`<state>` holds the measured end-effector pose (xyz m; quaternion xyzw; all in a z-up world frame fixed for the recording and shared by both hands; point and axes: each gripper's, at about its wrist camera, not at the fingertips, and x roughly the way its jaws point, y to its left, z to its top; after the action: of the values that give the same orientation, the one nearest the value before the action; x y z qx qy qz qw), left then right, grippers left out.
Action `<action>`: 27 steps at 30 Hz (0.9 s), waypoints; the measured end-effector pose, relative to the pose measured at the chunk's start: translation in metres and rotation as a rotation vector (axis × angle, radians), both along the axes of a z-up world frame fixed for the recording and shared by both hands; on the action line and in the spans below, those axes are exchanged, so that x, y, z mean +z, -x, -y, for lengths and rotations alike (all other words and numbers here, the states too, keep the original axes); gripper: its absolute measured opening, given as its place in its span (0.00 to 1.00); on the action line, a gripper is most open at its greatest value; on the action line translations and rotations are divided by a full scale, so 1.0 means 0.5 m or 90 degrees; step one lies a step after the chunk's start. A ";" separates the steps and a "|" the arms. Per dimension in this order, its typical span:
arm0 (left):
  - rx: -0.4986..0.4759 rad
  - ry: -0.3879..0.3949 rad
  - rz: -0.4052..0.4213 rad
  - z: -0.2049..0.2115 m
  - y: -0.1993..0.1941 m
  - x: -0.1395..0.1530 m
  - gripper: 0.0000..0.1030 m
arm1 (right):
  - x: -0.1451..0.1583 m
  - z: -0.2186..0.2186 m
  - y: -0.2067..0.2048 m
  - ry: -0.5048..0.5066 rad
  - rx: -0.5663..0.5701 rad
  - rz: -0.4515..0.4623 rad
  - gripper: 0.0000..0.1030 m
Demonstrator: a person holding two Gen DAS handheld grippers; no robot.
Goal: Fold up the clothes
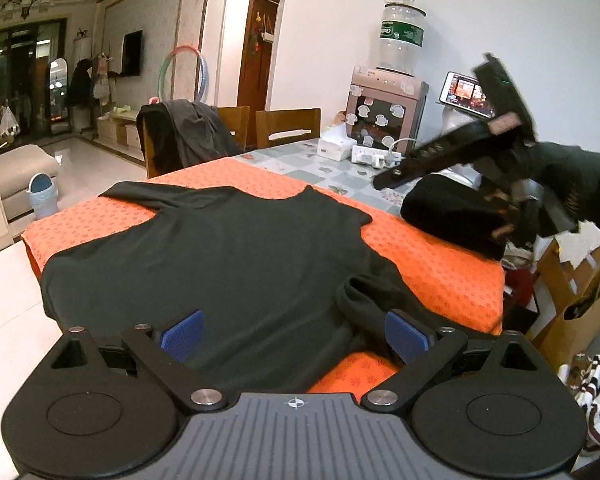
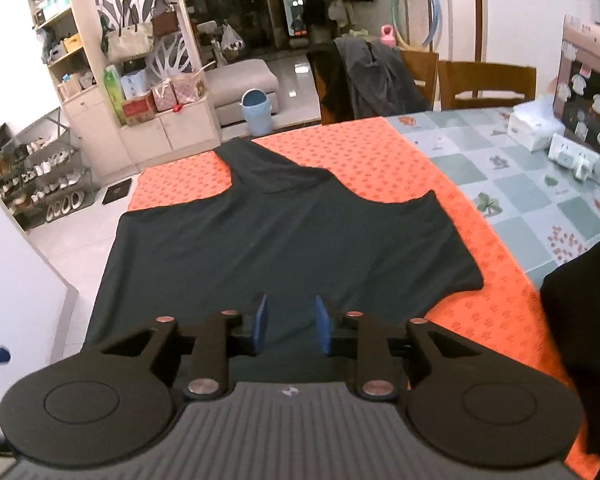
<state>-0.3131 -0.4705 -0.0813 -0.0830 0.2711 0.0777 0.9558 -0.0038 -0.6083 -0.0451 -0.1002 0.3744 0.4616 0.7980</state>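
Note:
A black T-shirt (image 1: 220, 264) lies spread flat on the orange cloth (image 1: 440, 264) that covers the table. One sleeve (image 1: 372, 300) is bunched up close to my left gripper's right pad. My left gripper (image 1: 294, 336) stands wide open low over the shirt's near edge, holding nothing. In the right wrist view the same T-shirt (image 2: 284, 232) lies with its neck towards the far edge. My right gripper (image 2: 291, 324) hovers above it, partly open with a narrow gap and nothing between the pads. From the left wrist view the right gripper (image 1: 384, 180) appears blurred in the air at the right, held by a gloved hand (image 1: 572, 184).
A pile of folded black clothing (image 1: 452, 212) sits at the orange cloth's right end. Farther back on the checked tablecloth (image 2: 520, 184) are a tissue box (image 2: 534, 126), a power strip (image 2: 580, 158) and a water dispenser (image 1: 384, 112). A chair with a dark jacket (image 2: 372, 76) stands behind the table.

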 end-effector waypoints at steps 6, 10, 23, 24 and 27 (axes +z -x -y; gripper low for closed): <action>-0.016 0.005 -0.005 0.022 -0.037 -0.011 0.95 | 0.012 0.058 0.027 0.005 0.003 0.031 0.43; -0.014 0.000 -0.011 0.061 -0.060 -0.019 0.95 | 0.006 0.142 0.061 -0.005 0.000 0.035 0.45; 0.016 0.001 -0.029 0.220 -0.122 -0.078 0.94 | -0.110 0.392 0.166 0.004 0.015 0.064 0.46; 0.015 0.002 -0.030 0.231 -0.126 -0.081 0.94 | -0.126 0.407 0.177 0.009 0.021 0.070 0.46; 0.011 -0.001 -0.032 0.269 -0.132 -0.089 0.94 | -0.174 0.445 0.205 0.034 0.041 0.090 0.46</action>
<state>-0.2472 -0.6049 -0.1257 -0.0828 0.2943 0.0879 0.9481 -0.1063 -0.8311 -0.1323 -0.1661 0.3259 0.4684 0.8042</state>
